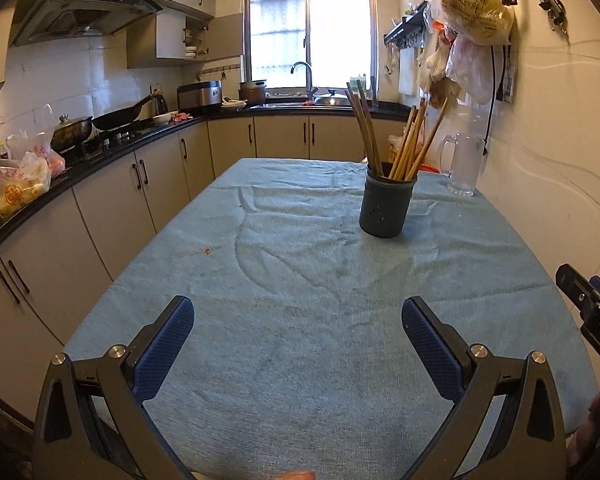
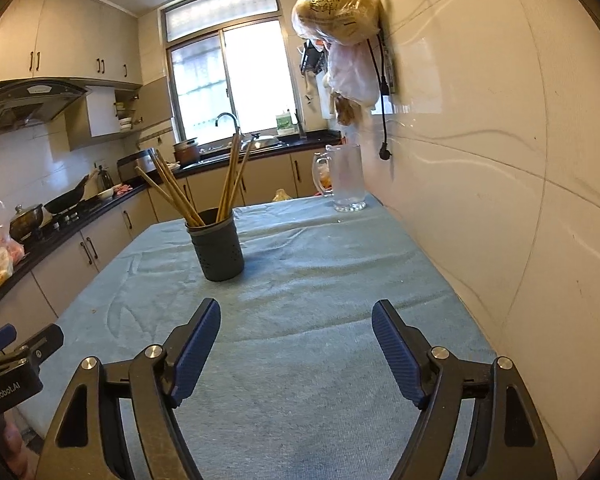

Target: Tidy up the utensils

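A dark grey utensil holder [image 1: 387, 204] stands upright on the table's blue cloth [image 1: 284, 280], filled with several wooden chopsticks [image 1: 404, 148]. It also shows in the right wrist view [image 2: 217, 246] with the chopsticks [image 2: 204, 184] fanned out. My left gripper [image 1: 298, 312] is open and empty, low over the near part of the cloth, well short of the holder. My right gripper [image 2: 296, 316] is open and empty, also short of the holder, beside the left one. Its edge shows at the right of the left wrist view [image 1: 592, 304].
A clear glass pitcher [image 1: 462, 166] stands at the table's far right, also in the right wrist view [image 2: 346, 180]. The tiled wall [image 2: 500, 200] runs along the table's right side, with plastic bags [image 2: 340, 8] hanging. A counter with pans [image 1: 100, 128] runs along the left.
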`<state>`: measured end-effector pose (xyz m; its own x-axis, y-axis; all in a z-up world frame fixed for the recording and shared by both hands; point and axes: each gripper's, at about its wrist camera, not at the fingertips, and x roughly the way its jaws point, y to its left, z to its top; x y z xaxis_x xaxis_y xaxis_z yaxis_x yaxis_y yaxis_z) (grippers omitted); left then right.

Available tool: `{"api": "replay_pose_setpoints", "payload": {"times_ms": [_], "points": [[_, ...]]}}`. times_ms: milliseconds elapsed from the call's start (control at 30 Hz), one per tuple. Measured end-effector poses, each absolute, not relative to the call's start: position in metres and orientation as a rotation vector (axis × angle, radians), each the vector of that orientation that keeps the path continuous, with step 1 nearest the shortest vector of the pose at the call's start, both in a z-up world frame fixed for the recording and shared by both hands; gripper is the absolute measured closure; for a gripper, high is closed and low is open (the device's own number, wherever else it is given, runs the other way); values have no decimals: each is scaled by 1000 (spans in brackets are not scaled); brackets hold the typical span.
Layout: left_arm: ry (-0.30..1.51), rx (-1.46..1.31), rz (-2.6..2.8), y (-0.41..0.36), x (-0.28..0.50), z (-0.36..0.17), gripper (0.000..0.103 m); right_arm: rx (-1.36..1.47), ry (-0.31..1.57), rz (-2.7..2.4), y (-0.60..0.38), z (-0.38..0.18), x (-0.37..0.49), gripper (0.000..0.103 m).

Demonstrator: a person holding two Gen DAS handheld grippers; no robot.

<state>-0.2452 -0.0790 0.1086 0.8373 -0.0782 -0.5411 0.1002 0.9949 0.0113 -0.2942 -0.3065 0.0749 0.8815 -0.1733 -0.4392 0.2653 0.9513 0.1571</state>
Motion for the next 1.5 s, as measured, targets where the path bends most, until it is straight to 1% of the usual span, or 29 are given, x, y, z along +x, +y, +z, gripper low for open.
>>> {"api": "replay_pose_setpoints", "payload": {"times_ms": [633, 1500], "points": [[633, 38, -120, -81, -235, 95, 0, 219, 489, -253, -305, 60, -287, 19], [676, 31, -134, -82, -230, 87, 0, 209, 496, -262, -303, 56, -285, 18]]}}
